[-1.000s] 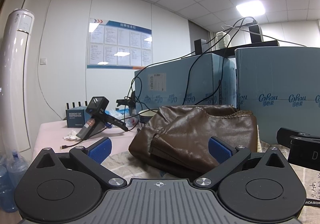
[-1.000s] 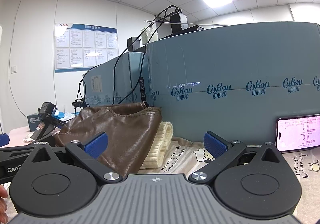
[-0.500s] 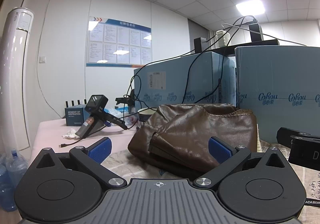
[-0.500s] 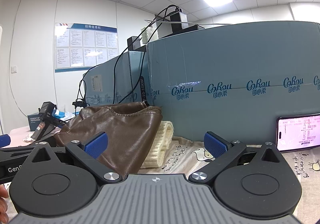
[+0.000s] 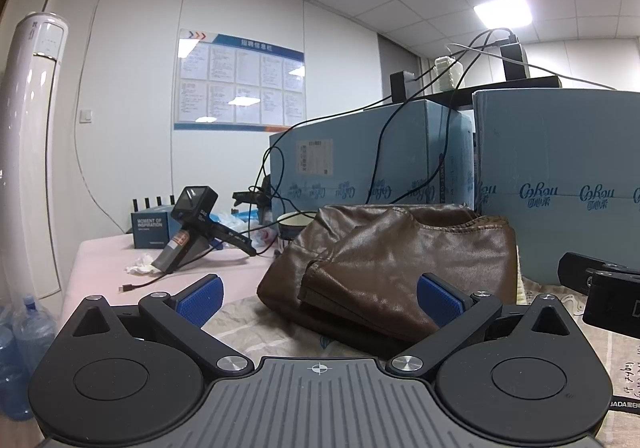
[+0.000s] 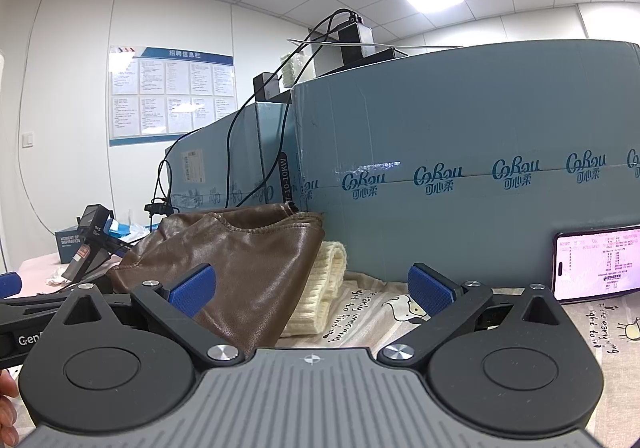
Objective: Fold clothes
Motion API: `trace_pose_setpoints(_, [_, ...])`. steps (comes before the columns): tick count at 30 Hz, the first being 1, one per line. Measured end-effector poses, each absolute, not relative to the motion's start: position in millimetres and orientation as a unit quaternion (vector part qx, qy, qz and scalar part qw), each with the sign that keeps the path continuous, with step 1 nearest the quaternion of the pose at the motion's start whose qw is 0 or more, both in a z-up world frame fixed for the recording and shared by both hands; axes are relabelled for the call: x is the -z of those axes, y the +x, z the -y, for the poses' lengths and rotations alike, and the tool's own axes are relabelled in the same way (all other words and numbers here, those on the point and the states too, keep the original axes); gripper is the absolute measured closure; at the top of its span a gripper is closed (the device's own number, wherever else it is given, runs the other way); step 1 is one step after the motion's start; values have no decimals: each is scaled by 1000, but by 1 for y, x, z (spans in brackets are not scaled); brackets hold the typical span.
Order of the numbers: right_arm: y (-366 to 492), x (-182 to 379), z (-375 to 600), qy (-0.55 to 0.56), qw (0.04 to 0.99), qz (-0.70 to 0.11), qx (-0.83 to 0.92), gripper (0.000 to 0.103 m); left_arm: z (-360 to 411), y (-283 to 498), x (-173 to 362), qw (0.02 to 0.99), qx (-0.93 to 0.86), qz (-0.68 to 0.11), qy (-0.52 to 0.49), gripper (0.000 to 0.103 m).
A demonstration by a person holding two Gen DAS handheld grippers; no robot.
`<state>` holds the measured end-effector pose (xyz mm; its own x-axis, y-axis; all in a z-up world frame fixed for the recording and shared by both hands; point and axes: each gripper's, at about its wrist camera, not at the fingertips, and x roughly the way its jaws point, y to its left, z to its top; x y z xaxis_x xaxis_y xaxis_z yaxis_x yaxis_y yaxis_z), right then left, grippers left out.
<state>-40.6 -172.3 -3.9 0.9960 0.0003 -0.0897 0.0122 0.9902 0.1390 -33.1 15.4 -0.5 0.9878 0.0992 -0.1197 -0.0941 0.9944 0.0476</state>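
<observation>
Left gripper: jaws spread wide, nothing held; folded brown leather garment lies just ahead between its fingertips. Right gripper: jaws wide apart, empty; garment ahead-left, cream knit touching its right side, phone ahead-right.

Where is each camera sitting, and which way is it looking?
Left wrist: on the left gripper, looking forward at the brown leather garment; its open blue fingertips show.
Right wrist: on the right gripper, facing the blue boxes and phone; open fingertips show.
Shared: the garment, boxes, wall poster.
</observation>
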Motion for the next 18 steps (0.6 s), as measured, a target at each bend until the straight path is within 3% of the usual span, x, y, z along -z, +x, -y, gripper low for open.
trace_pose_setpoints(18, [-40, 4, 174, 74, 996, -46, 4, 0, -17, -32, 1, 997, -48, -65, 19, 0])
